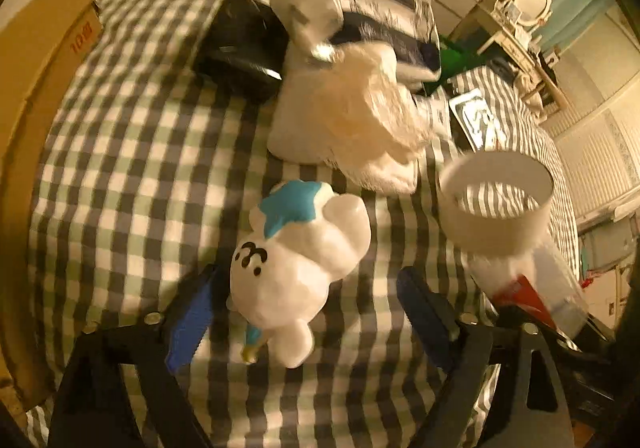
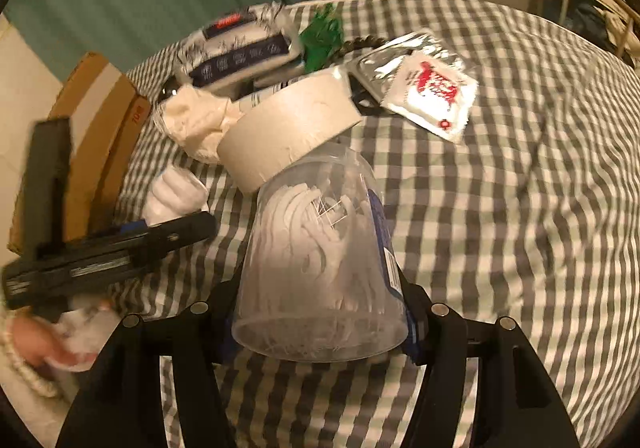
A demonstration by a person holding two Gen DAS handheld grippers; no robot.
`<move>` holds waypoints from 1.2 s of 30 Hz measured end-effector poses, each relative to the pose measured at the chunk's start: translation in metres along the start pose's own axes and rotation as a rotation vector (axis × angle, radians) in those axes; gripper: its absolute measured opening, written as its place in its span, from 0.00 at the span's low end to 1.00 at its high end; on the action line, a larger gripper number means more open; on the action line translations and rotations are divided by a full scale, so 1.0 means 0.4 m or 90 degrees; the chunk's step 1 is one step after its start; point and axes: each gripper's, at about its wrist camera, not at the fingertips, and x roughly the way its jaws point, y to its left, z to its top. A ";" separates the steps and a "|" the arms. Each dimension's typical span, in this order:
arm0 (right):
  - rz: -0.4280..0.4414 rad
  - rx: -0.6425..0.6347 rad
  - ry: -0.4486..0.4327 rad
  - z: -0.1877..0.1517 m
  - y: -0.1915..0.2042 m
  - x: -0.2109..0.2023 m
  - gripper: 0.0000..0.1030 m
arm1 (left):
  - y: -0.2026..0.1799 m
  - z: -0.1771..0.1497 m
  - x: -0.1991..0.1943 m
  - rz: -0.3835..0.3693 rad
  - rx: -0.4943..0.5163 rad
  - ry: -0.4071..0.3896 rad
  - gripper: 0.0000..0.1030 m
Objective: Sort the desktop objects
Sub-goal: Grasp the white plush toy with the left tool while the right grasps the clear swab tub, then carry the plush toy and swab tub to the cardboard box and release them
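A white figurine (image 1: 304,260) with a blue star on its head lies on the checked cloth (image 1: 132,176). It lies between the fingers of my left gripper (image 1: 308,274), which is open. The left blue pad (image 1: 192,316) is close beside the figurine and the right finger (image 1: 424,312) stands clear of it. My right gripper (image 2: 316,288) is shut on a clear jar (image 2: 320,256) of white picks with a wide white lid (image 2: 288,128), held tilted above the cloth. In the left wrist view the jar's lid (image 1: 496,216) hangs at the right. In the right wrist view the figurine (image 2: 172,192) shows beyond the left gripper (image 2: 108,248).
A crumpled white bag (image 1: 352,116), a black box (image 1: 244,44) and a pack with a navy label (image 2: 240,60) crowd the far side. A silver packet (image 2: 384,64) and a white packet with red print (image 2: 432,92) lie further right. A cardboard box (image 1: 40,68) borders the left edge.
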 end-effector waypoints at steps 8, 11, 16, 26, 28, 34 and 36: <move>-0.089 -0.020 0.027 -0.040 0.007 -0.086 0.59 | 0.010 -0.016 -0.097 -0.014 0.028 -0.006 0.37; -0.115 -0.026 0.007 -0.037 0.024 -0.128 0.59 | 0.003 -0.033 -0.130 -0.022 0.040 -0.017 0.37; -0.118 -0.032 -0.029 -0.038 0.068 -0.195 0.59 | -0.026 -0.081 -0.191 -0.055 0.049 -0.039 0.37; -0.108 -0.052 -0.082 -0.046 0.162 -0.294 0.59 | -0.069 -0.124 -0.352 -0.090 0.084 -0.115 0.37; -0.101 -0.065 -0.084 -0.050 0.189 -0.308 0.59 | -0.066 -0.124 -0.387 -0.094 0.085 -0.129 0.37; -0.063 -0.101 -0.111 -0.022 0.283 -0.354 0.59 | -0.018 -0.079 -0.516 -0.102 0.083 -0.193 0.37; -0.038 -0.121 -0.118 0.001 0.329 -0.364 0.59 | 0.028 -0.048 -0.573 -0.093 0.072 -0.220 0.37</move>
